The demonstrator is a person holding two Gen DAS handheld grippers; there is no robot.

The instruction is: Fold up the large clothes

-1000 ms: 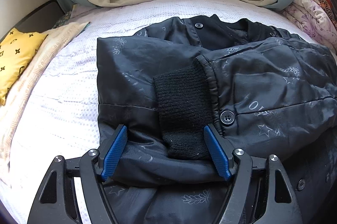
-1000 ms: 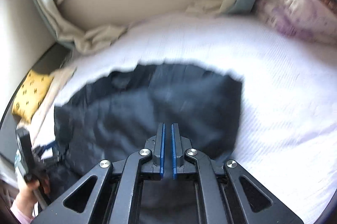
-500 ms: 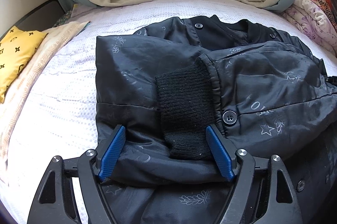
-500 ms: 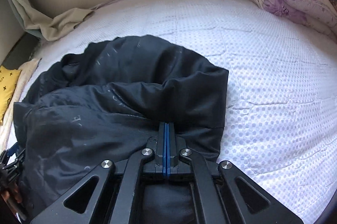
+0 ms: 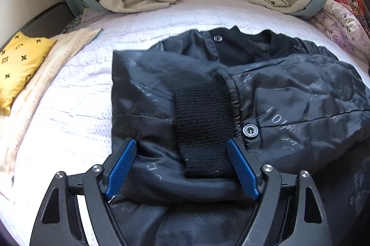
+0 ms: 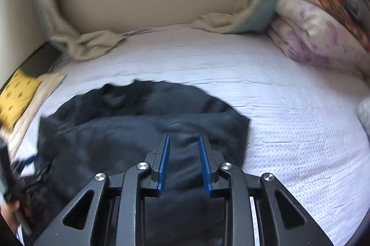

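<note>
Black jacket [image 5: 266, 93] flat on bed [image 6: 289, 125], sleeve laid across front. Left gripper [image 5: 182, 167] jaws wide apart, opening, straddling knit cuff [image 5: 203, 128], probably pinning fold. Right gripper [image 6: 184, 165] jaws parting, nothing clamped, jacket beneath and ahead.

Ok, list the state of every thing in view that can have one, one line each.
Black patterned satin jacket: sleeves folded in, lying flat on the bed.
Black ribbed knit cuff: lying on the jacket front.
Jacket's round snap button: undone.
Left gripper: open wide, straddling jacket fabric.
Right gripper: jaws opening, pads pressing nothing.
Yellow patterned cushion: lying at the bed's edge.
</note>
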